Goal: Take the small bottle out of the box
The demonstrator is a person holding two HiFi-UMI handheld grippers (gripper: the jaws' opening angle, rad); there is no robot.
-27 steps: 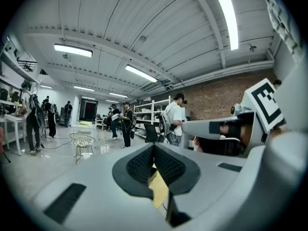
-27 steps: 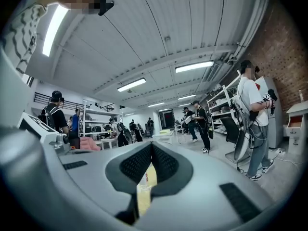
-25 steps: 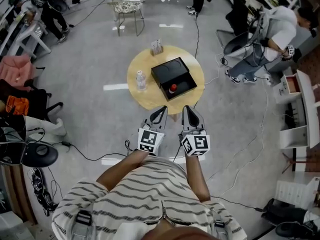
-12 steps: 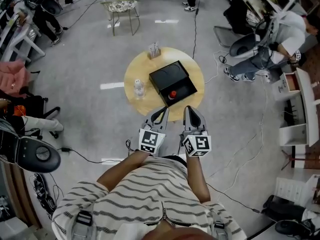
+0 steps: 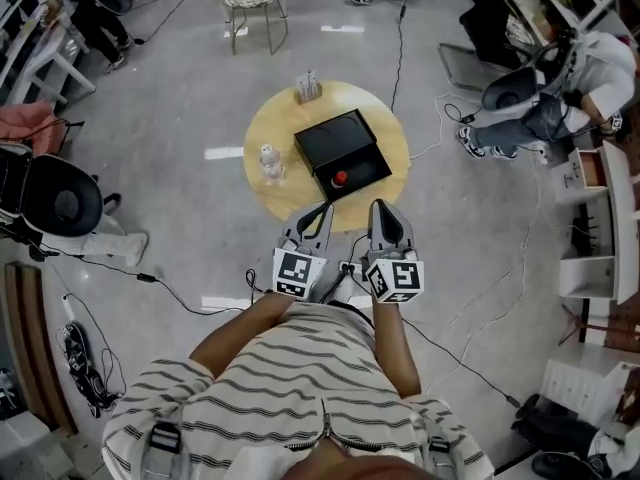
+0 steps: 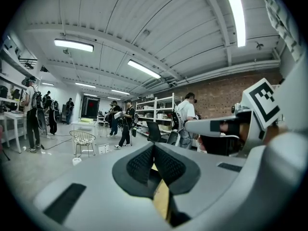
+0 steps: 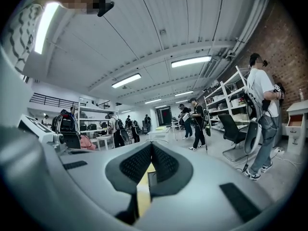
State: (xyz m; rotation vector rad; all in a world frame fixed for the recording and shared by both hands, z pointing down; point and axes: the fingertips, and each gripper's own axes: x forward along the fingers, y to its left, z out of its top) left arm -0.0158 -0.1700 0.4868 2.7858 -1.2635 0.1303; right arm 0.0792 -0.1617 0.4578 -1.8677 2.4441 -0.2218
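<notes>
Approach is not finished, so you hold your left claw (image 5: 321,214) and right claw (image 5: 381,209) closed and empty near the round desk (image 5: 276,198), where the small bottle (image 5: 342,178) lies inside the black box (image 5: 330,138).

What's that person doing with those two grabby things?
A person in a striped shirt holds a left gripper and a right gripper out in front. Both are shut and empty. They point toward a round yellow table. On it sits an open black box with a small red-capped bottle inside, and nothing is touching the bottle.
</notes>
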